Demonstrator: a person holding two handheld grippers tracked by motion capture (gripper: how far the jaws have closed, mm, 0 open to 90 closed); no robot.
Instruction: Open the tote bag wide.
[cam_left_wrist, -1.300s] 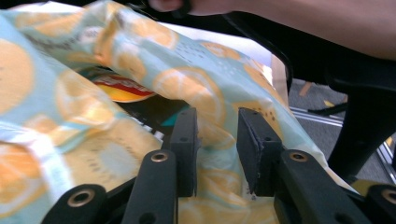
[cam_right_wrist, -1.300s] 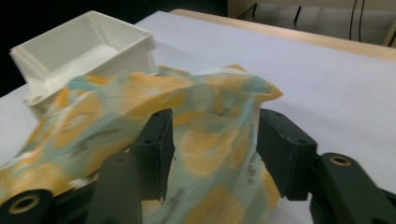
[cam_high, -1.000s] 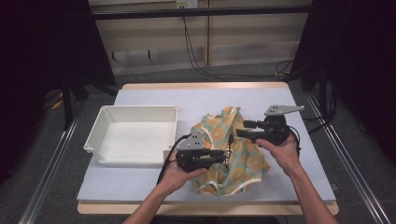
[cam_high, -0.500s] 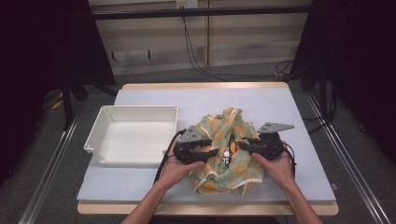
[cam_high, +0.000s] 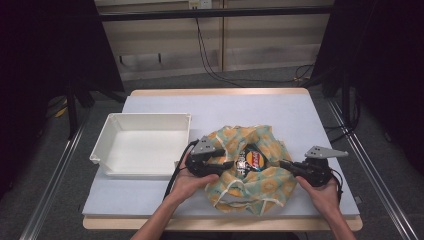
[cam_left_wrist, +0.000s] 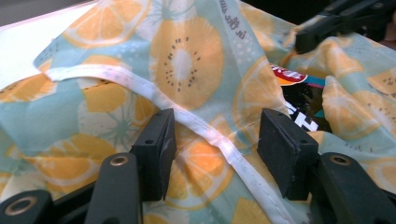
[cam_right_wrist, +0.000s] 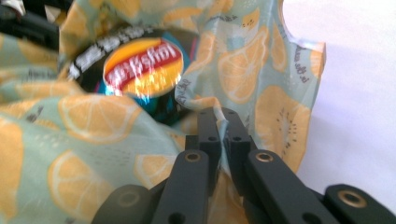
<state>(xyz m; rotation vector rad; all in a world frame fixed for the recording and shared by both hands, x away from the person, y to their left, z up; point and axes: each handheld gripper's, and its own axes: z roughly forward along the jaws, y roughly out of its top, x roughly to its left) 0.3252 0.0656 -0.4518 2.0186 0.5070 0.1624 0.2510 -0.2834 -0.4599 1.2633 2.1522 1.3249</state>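
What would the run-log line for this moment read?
left hand-held gripper: jaws just opening over fruit-print bag hem | right hand-held gripper: just closed, pinching bag edge | snack packet: inside bag | white tray: untouched

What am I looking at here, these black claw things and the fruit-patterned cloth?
A person at a table holds a hand tool with two black jaws in each hand. One picture looks down from above; the other two come from cameras riding on each tool. On the table lie a white tray and a cloth bag printed with citrus slices, with a snack packet inside. The right gripper is shut on the bag's edge. The left gripper has just been opening; the bag's white hem lies between its jaws, unpinched.
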